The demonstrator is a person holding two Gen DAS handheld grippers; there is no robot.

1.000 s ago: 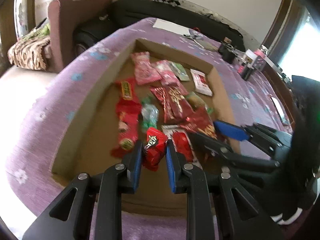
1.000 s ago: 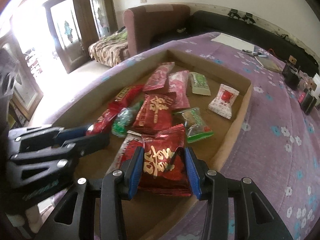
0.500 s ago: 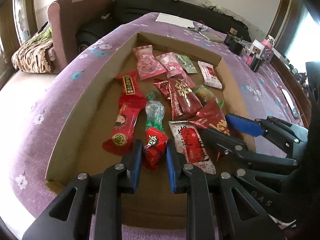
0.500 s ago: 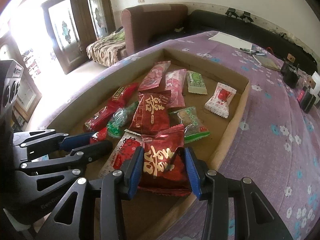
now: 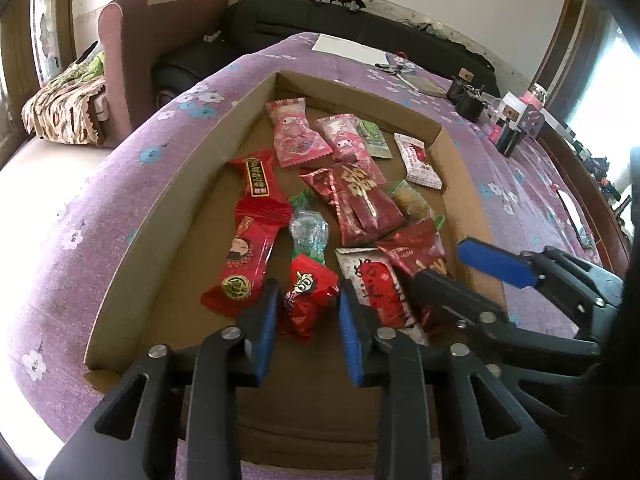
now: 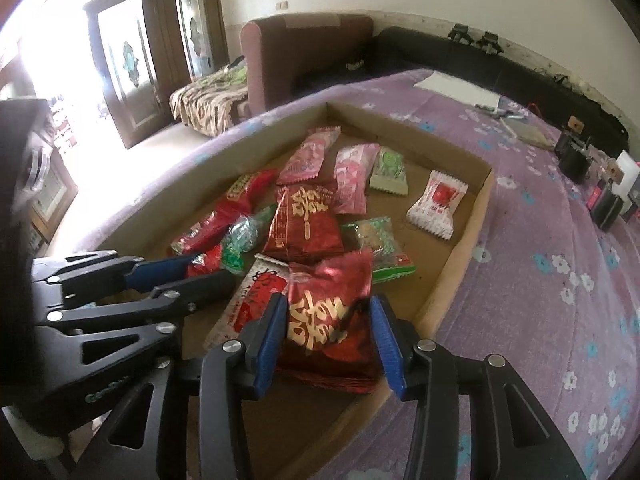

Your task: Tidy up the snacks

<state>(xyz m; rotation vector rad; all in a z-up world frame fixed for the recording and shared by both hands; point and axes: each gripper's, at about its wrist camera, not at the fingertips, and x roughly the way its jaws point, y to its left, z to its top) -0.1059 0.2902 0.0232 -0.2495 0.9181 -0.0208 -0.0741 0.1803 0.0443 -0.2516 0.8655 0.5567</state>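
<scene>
The purple flowered cloth [image 5: 100,216] is cut off at every edge; on it a shallow cardboard tray [image 5: 168,216] with low walls is seen, its near wall hidden behind the black gripper frames. A crinkled foil red packet with gold characters [image 6: 328,320] lies at the tray's near right corner between the pads of the right gripper [image 6: 328,332]; whether it is pressed cannot be told. A small crumpled red candy [image 5: 306,296] lies on the tray floor between the opening jaws of the left gripper [image 5: 306,320], with gaps visible on both sides.
</scene>
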